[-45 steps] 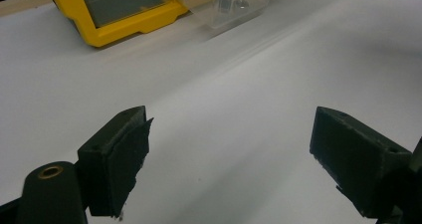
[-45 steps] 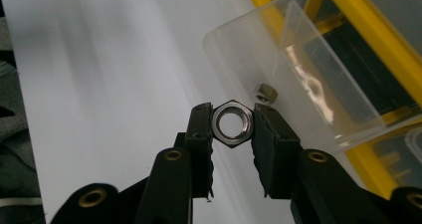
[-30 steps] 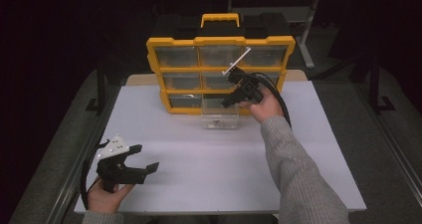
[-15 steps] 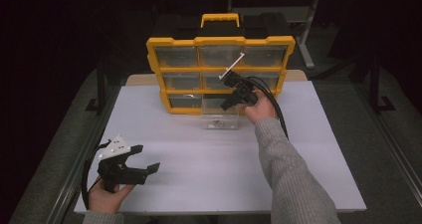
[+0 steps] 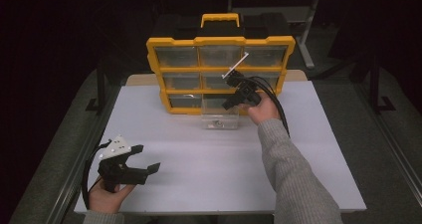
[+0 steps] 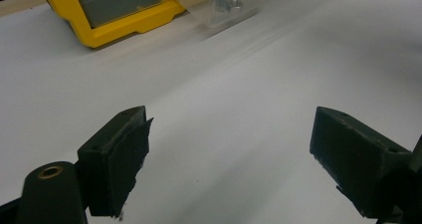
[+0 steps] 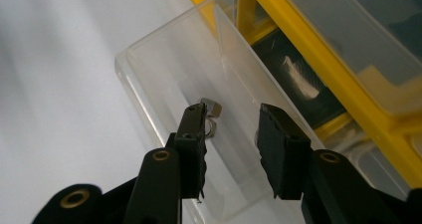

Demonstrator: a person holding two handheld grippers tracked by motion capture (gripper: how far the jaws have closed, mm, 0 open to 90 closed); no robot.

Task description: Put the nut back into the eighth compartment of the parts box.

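Right claw, jaws just parting with nothing between them, hangs over the pulled-out drawer to reach its nuts; left claw rests spread near the desk's front-left corner.

no readable text, no labels, no brands, no numbers anywhere
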